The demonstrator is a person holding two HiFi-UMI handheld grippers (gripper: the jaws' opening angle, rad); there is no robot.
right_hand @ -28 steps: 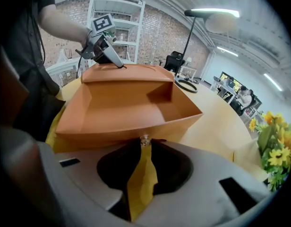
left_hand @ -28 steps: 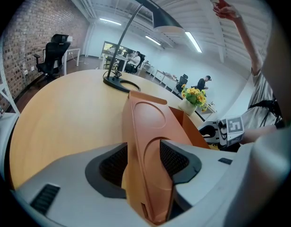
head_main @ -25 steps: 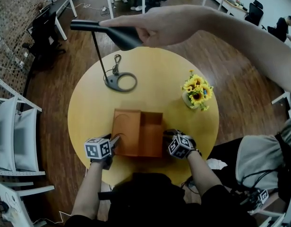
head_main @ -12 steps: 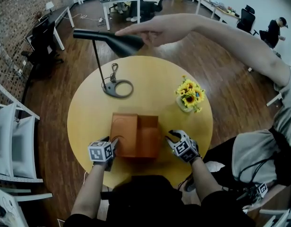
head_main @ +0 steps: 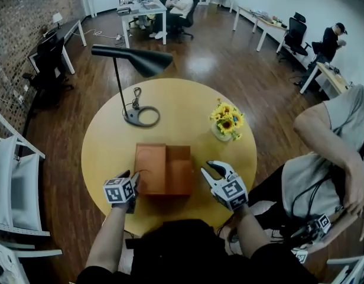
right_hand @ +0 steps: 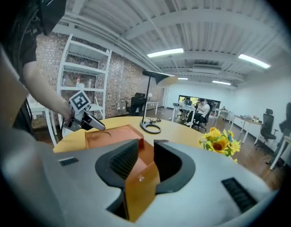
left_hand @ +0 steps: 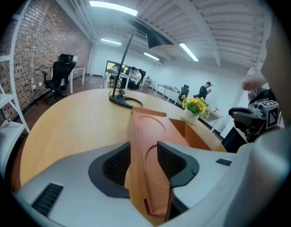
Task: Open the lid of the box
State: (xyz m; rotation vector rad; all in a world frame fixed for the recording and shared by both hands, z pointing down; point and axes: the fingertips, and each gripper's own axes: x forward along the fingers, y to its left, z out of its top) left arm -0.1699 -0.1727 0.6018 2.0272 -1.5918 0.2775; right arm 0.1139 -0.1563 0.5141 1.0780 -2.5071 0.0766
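Observation:
An orange-brown box (head_main: 180,179) sits on the round yellow table (head_main: 105,152), its lid (head_main: 150,167) swung over to the left. My left gripper (head_main: 129,175) is at the lid's near left corner. In the left gripper view its jaws have just been closing, and the left gripper (left_hand: 144,157) is shut on the lid (left_hand: 150,136), whose edge runs between the pads. My right gripper (head_main: 213,168) hangs raised, just right of the box and apart from it. Its jaws have just been opening. In the right gripper view the right gripper (right_hand: 146,157) looks down on the box's near wall (right_hand: 141,188).
A black desk lamp (head_main: 137,58) stands at the table's far left, its ring base (head_main: 140,116) behind the box. A pot of yellow flowers (head_main: 226,122) stands at the far right. A person (head_main: 324,158) is close on the right. White chairs (head_main: 16,182) stand at the left.
The right gripper has risen and come away from the box's right side. The arm that reached over the lamp has withdrawn. The left gripper stays at the lid.

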